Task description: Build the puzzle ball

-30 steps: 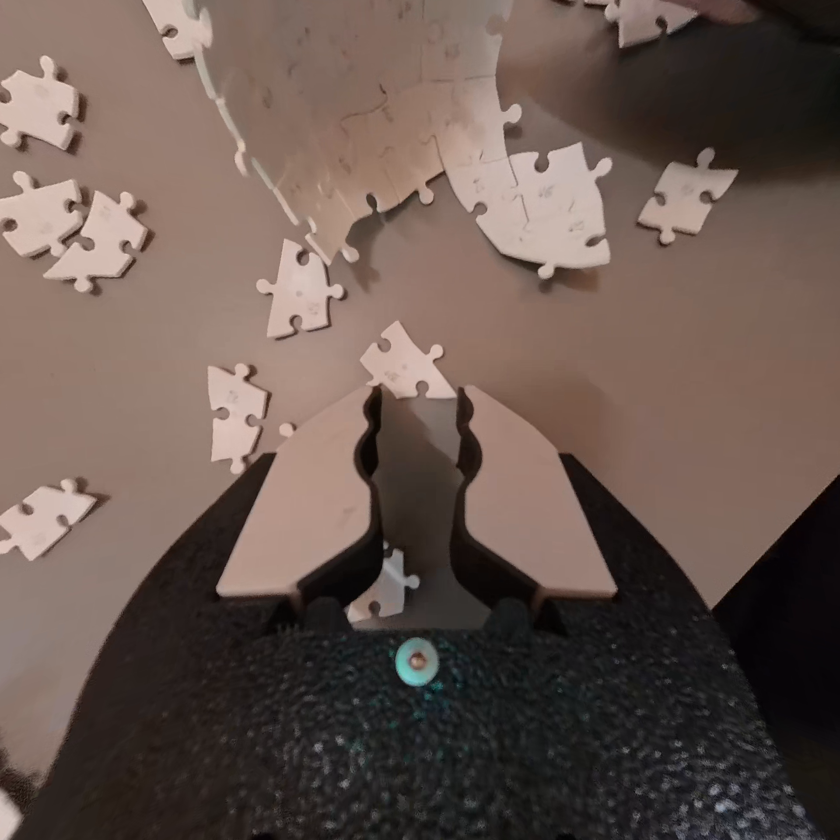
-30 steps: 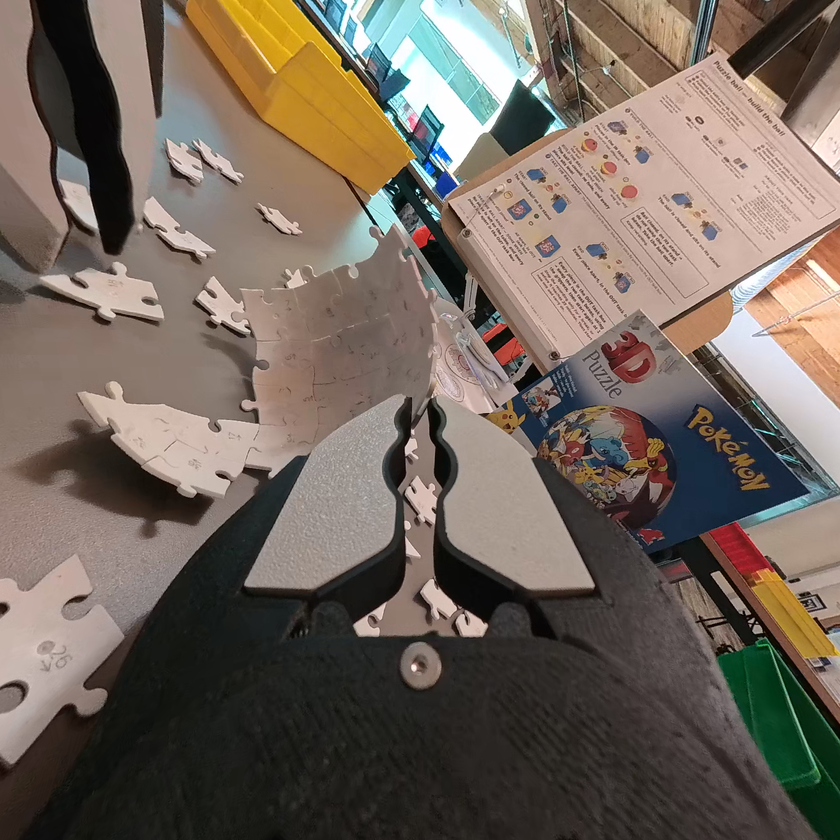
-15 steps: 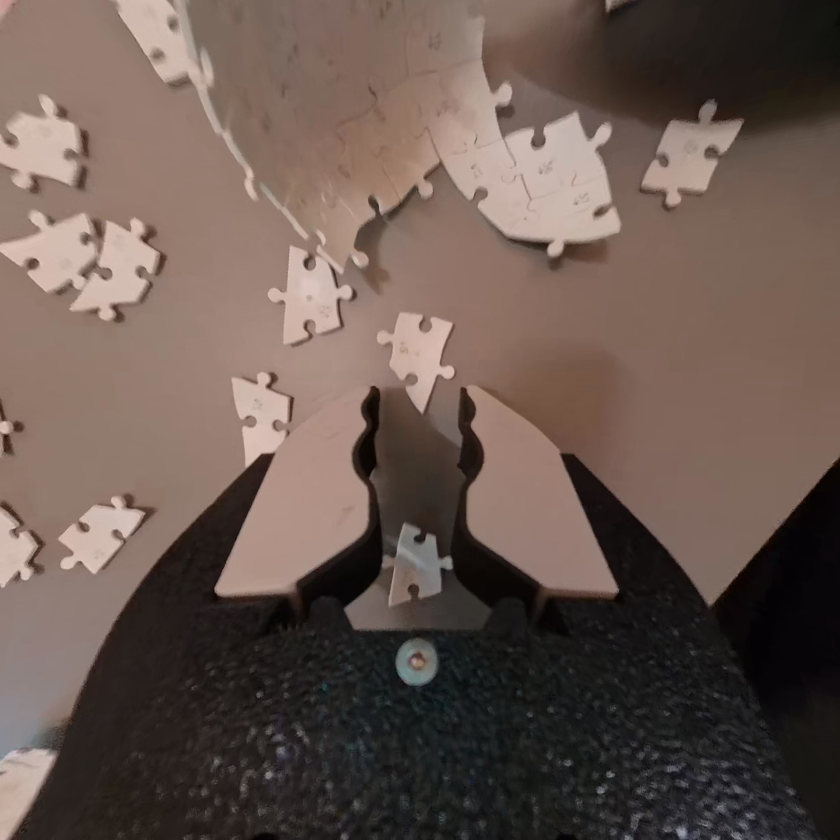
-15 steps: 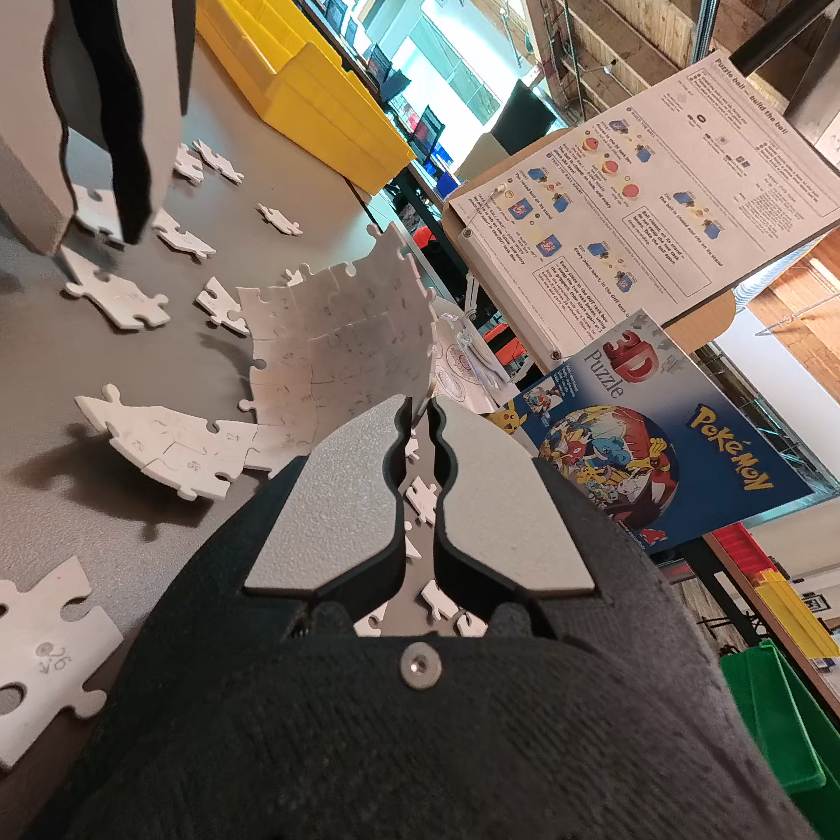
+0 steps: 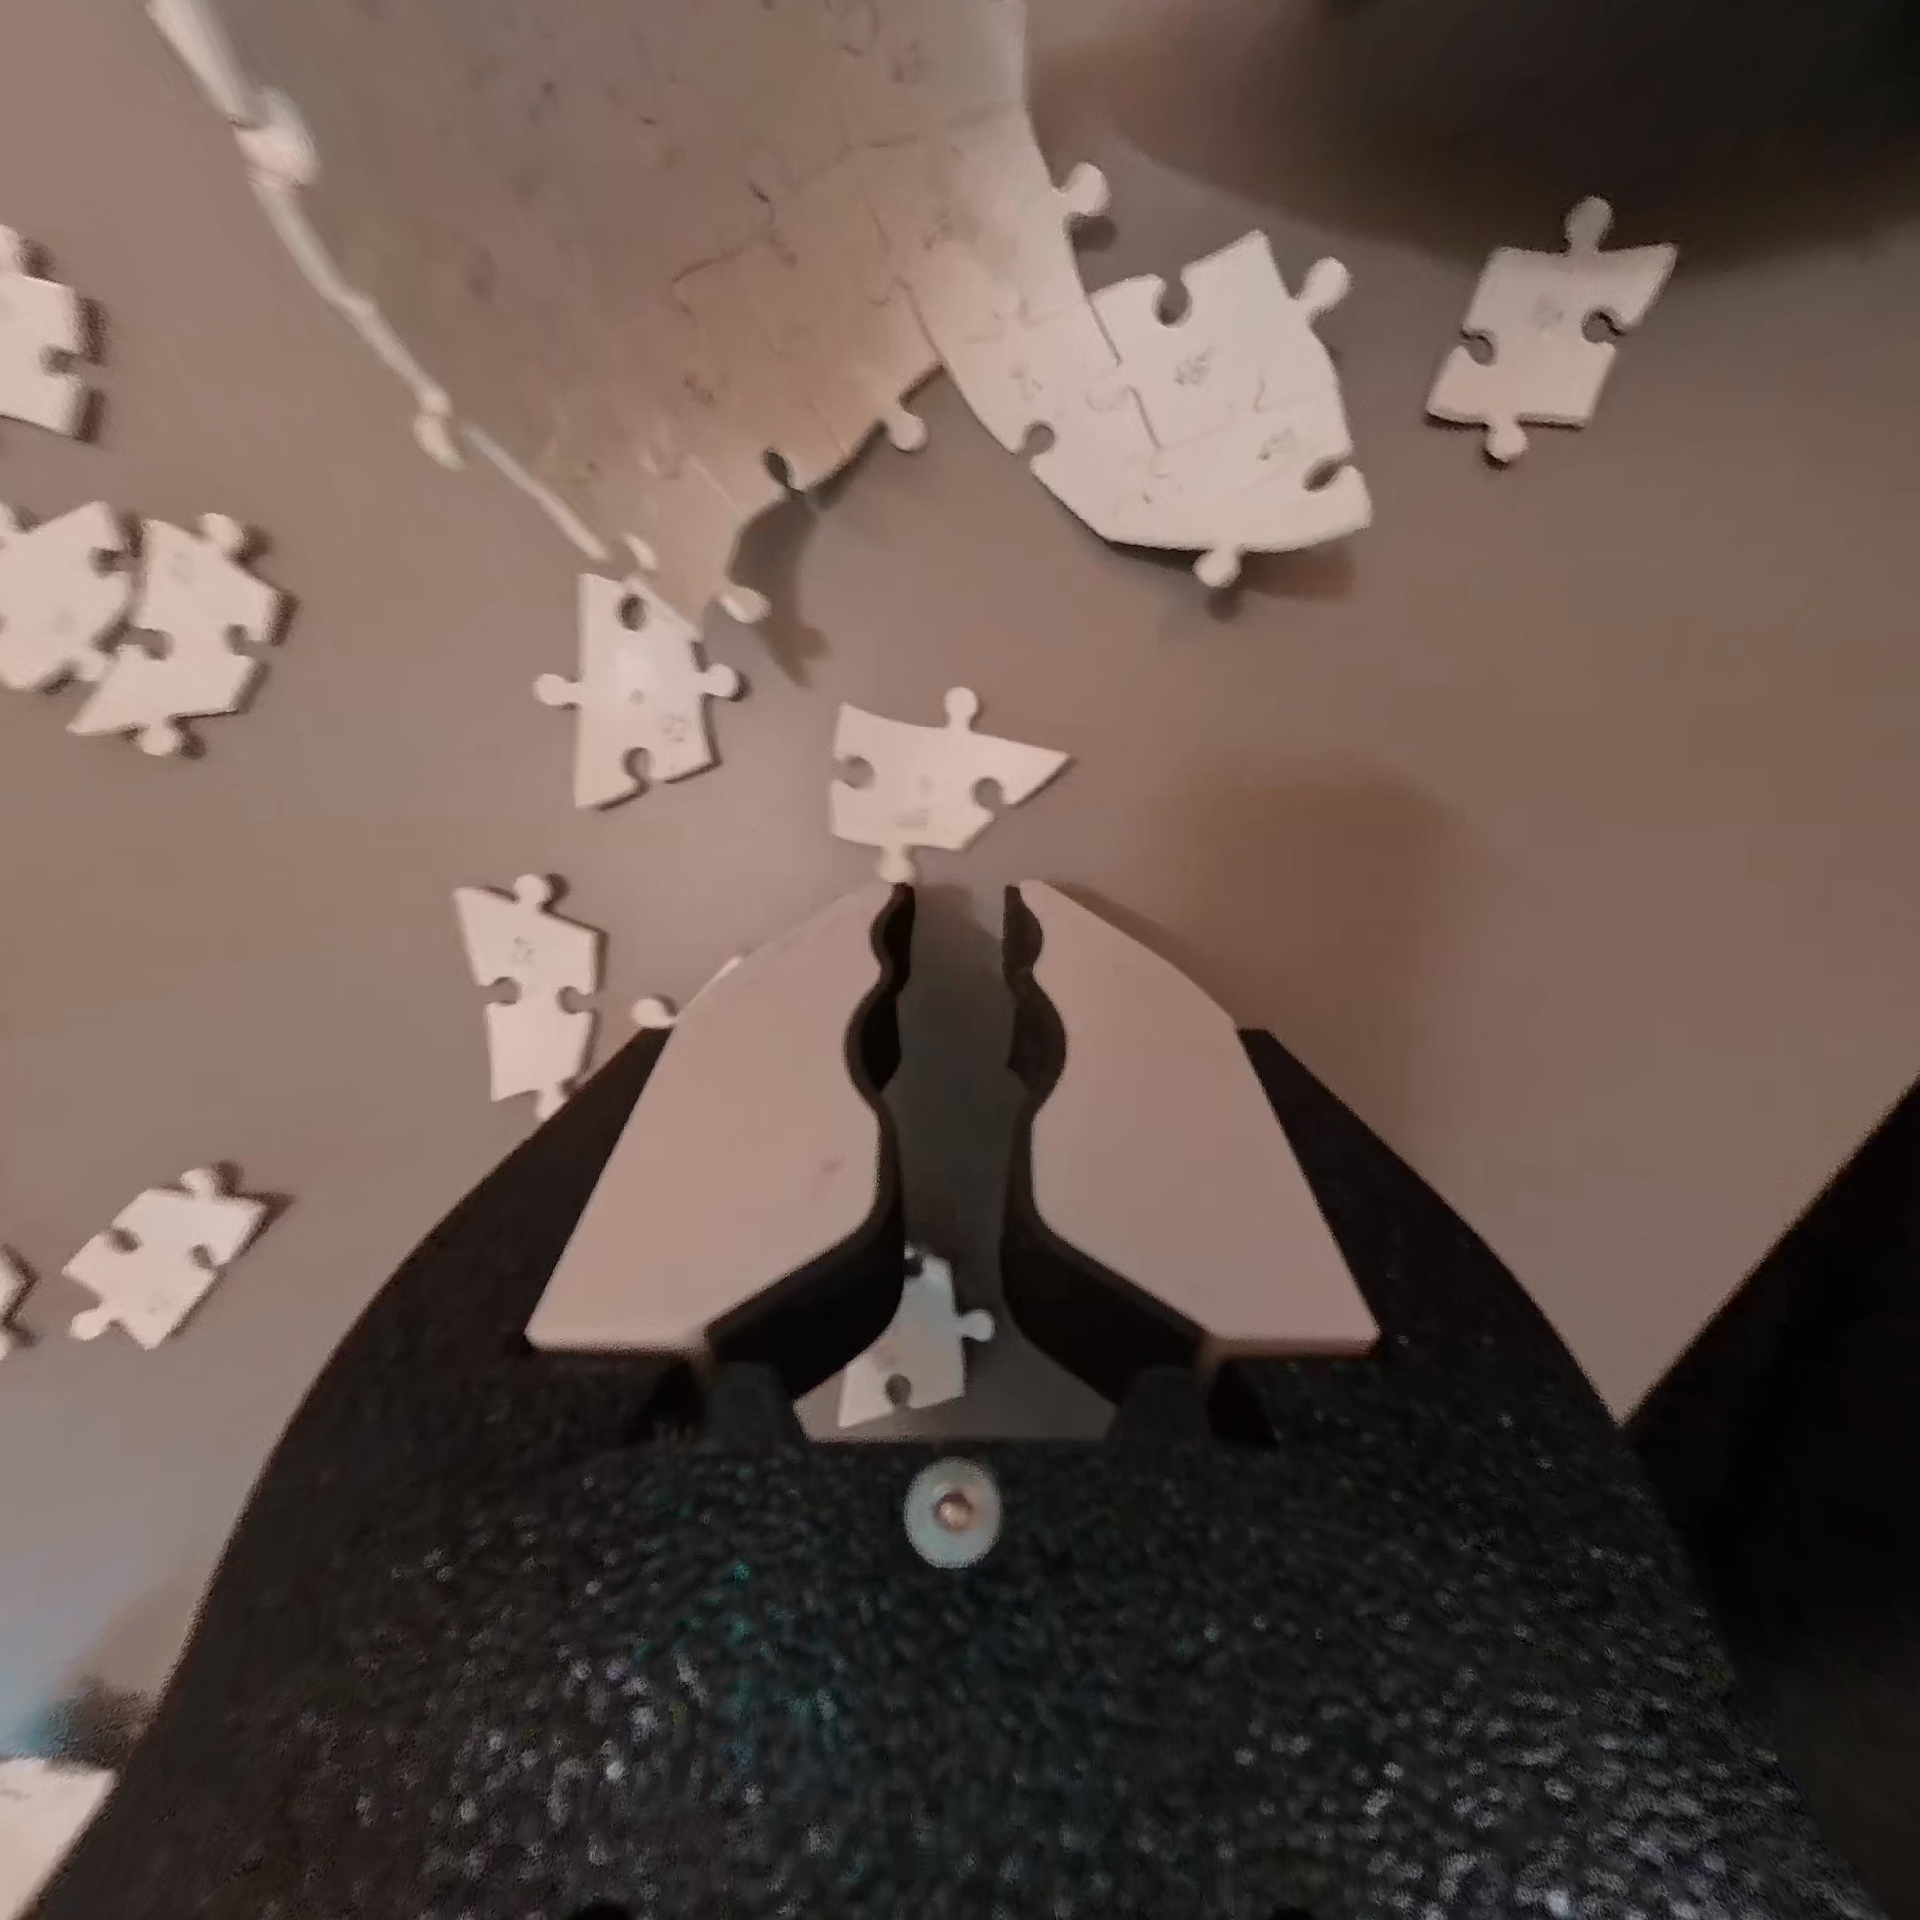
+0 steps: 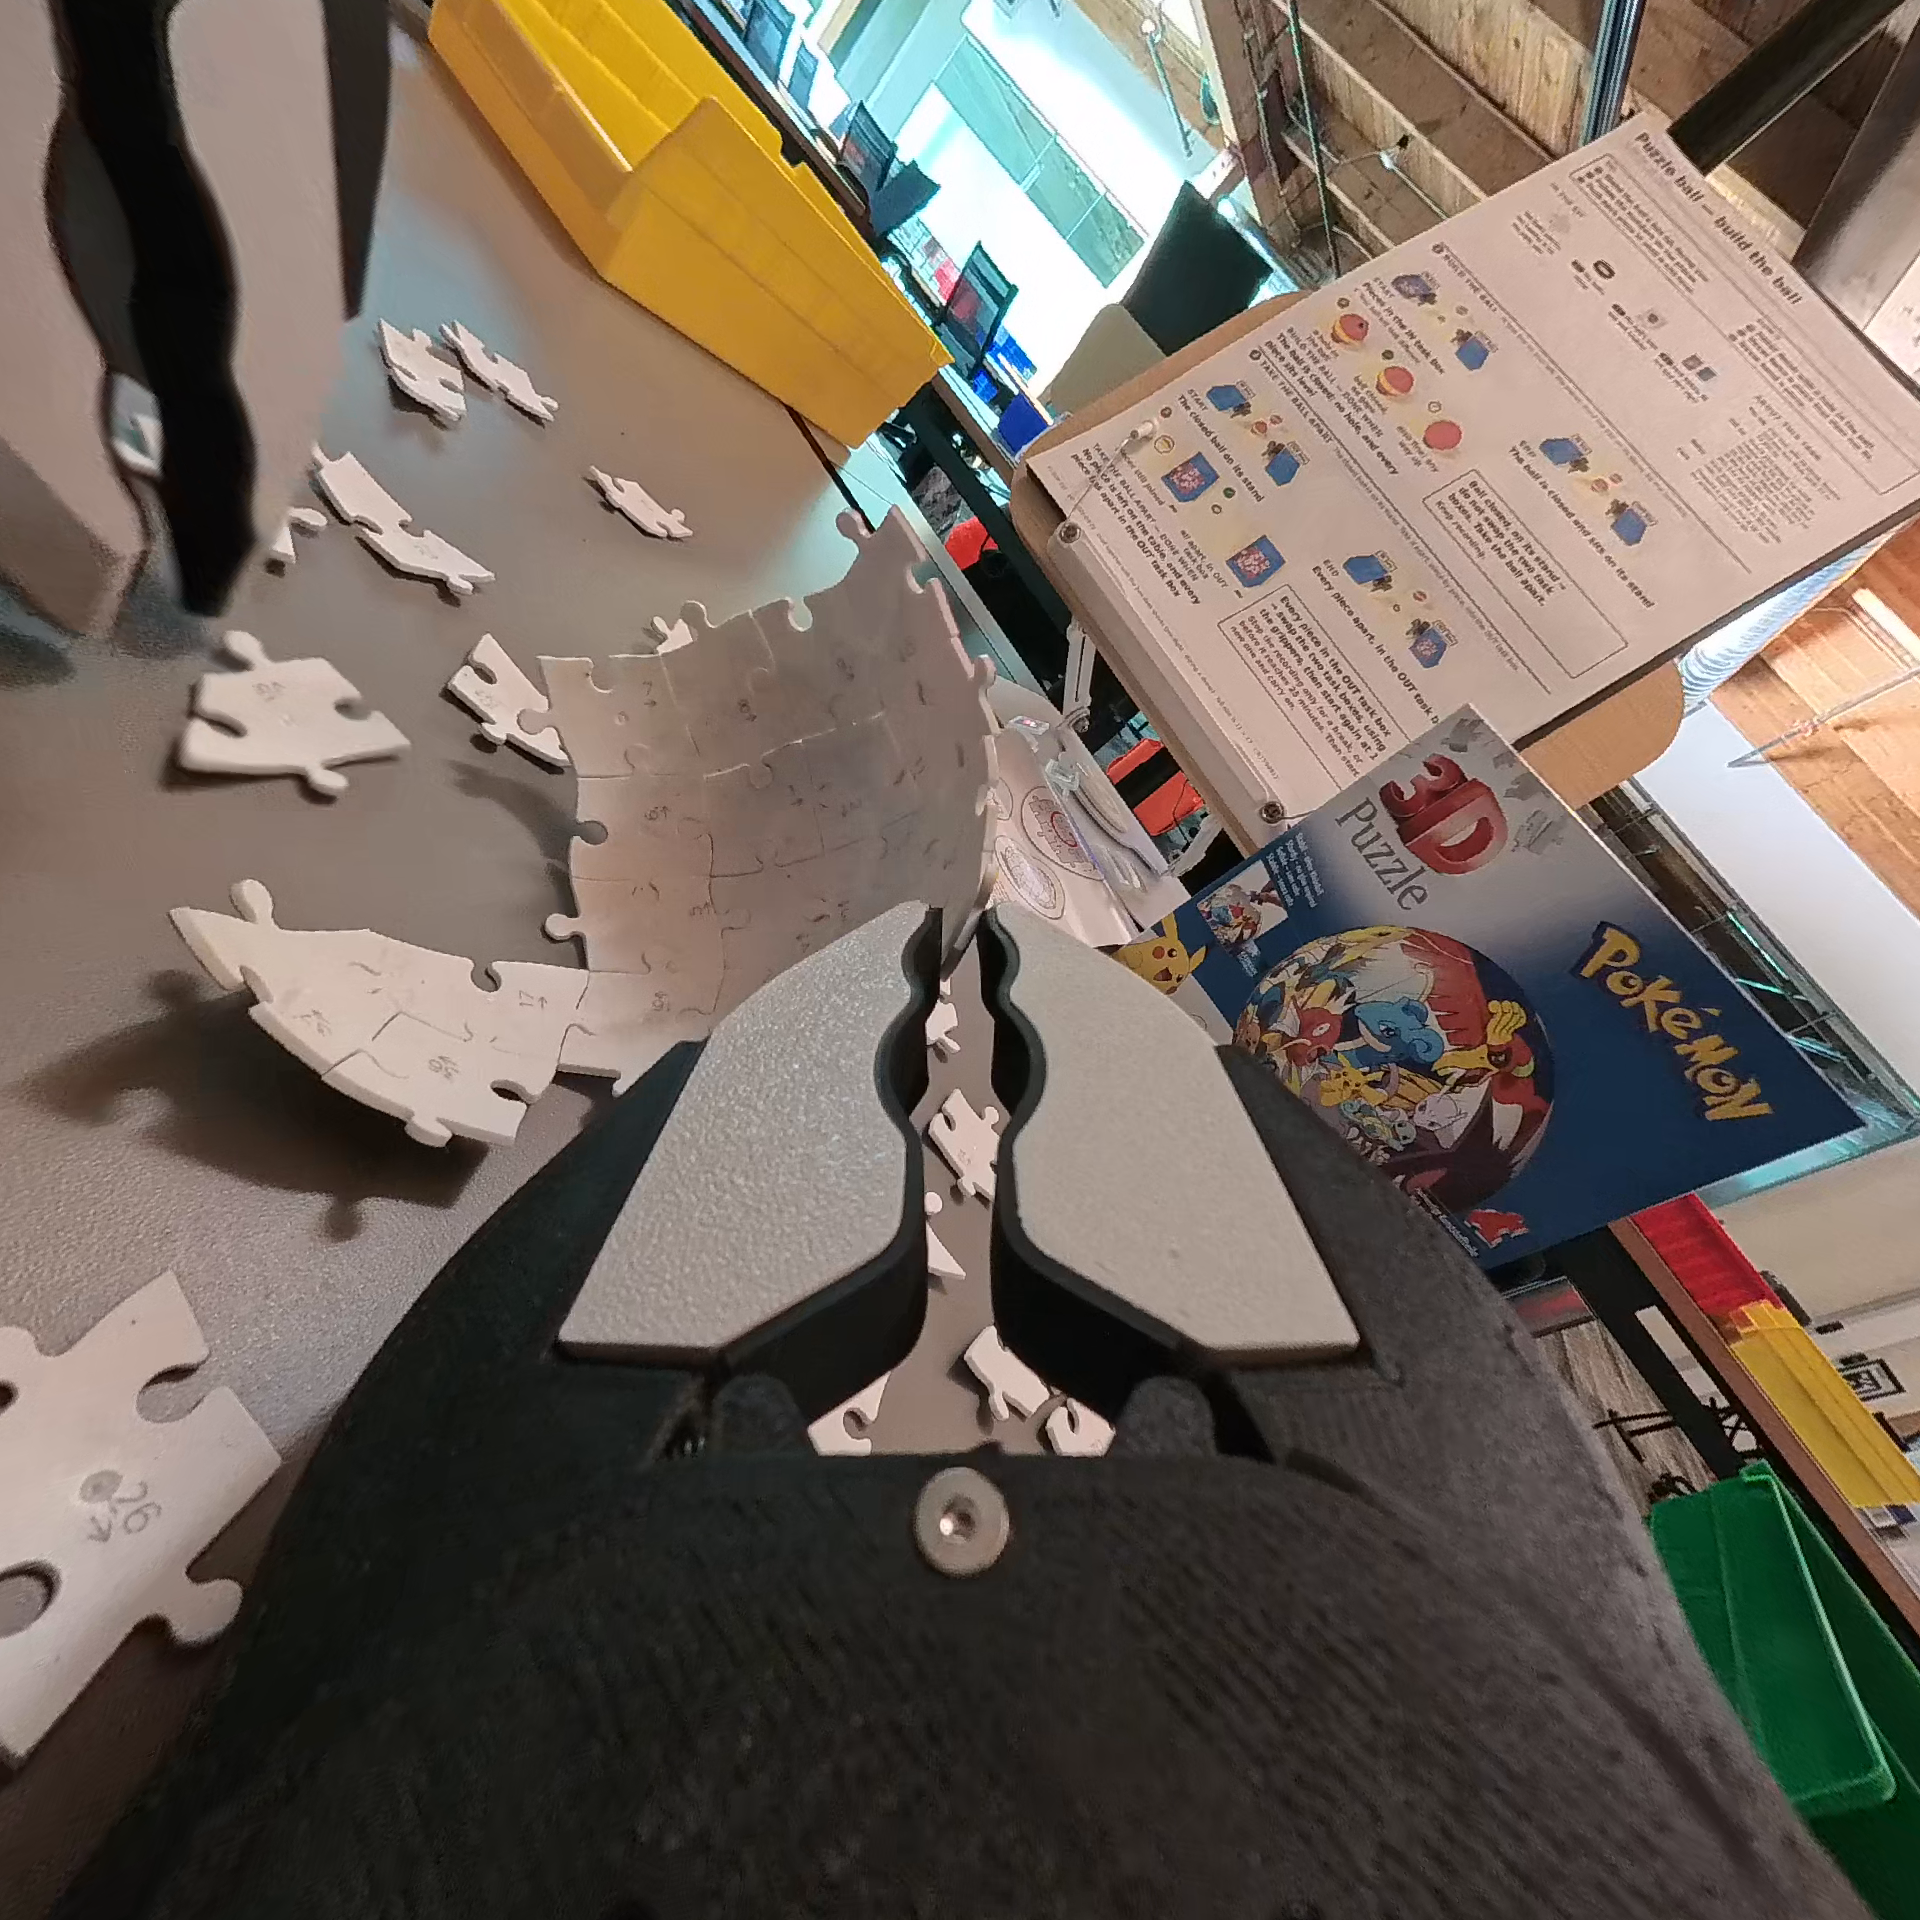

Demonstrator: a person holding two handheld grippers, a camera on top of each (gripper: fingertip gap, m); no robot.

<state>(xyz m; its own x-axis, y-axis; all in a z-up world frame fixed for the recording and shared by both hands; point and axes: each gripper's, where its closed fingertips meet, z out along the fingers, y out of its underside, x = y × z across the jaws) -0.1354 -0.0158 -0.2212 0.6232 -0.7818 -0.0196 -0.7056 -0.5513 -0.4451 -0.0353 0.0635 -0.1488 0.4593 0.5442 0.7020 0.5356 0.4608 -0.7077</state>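
Grey table (image 5: 1351, 935), scattered pieces: my left claw (image 5: 958, 894) hangs parted and empty, a loose piece (image 5: 925, 790) at twelve o'clock; my right claw (image 6: 961, 925) pinches the curved shell (image 6: 769, 790).

The left wrist view is dim, brownish and motion-blurred, with a dark shadow above the curved puzzle shell (image 5: 727, 260). The right wrist view is brighter; windows (image 6: 1039, 177) behind the yellow bin (image 6: 707, 239) glare, edges bend.

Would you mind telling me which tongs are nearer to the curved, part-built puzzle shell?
Right. The right tongs are shut on the puzzle shell's edge. The left tongs hang open and apart from it, over a loose piece on the grey table.
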